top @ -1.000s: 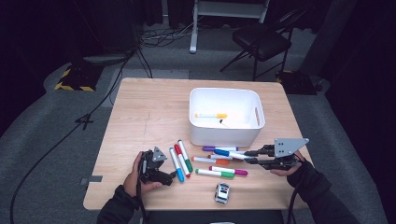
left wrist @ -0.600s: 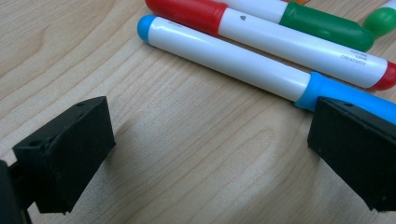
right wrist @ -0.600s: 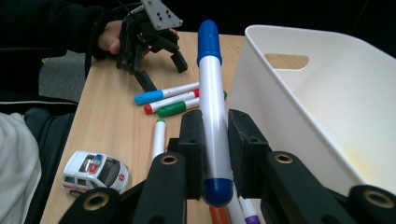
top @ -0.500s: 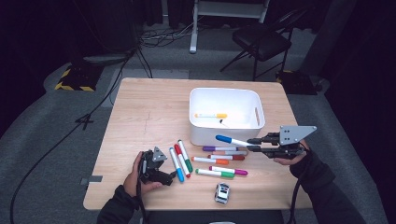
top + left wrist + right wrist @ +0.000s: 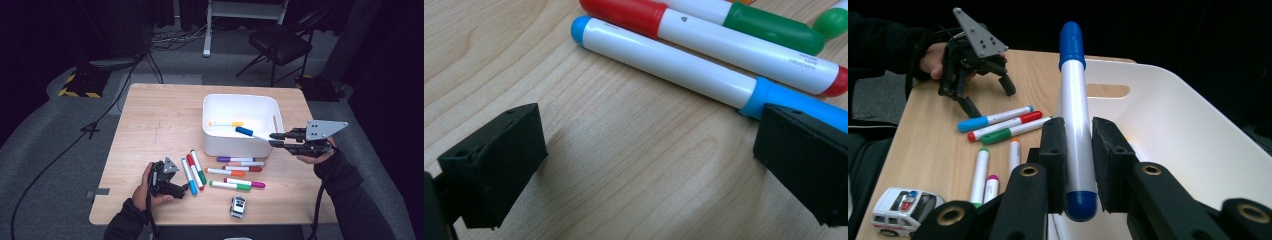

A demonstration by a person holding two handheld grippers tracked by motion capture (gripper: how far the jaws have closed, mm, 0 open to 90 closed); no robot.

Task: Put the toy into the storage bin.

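The right hand-held gripper is clamped on a dark blue marker over the white bin; the left hand-held gripper rests on the desk, jaws apart.

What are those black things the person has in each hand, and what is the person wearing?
Each hand carries a black two-jaw gripper: the left gripper and the right gripper. Each is topped by a grey three-cornered plate dotted with small holes, and a black cable trails from each. The jaws end in blocky black pads. The sleeves are dark.
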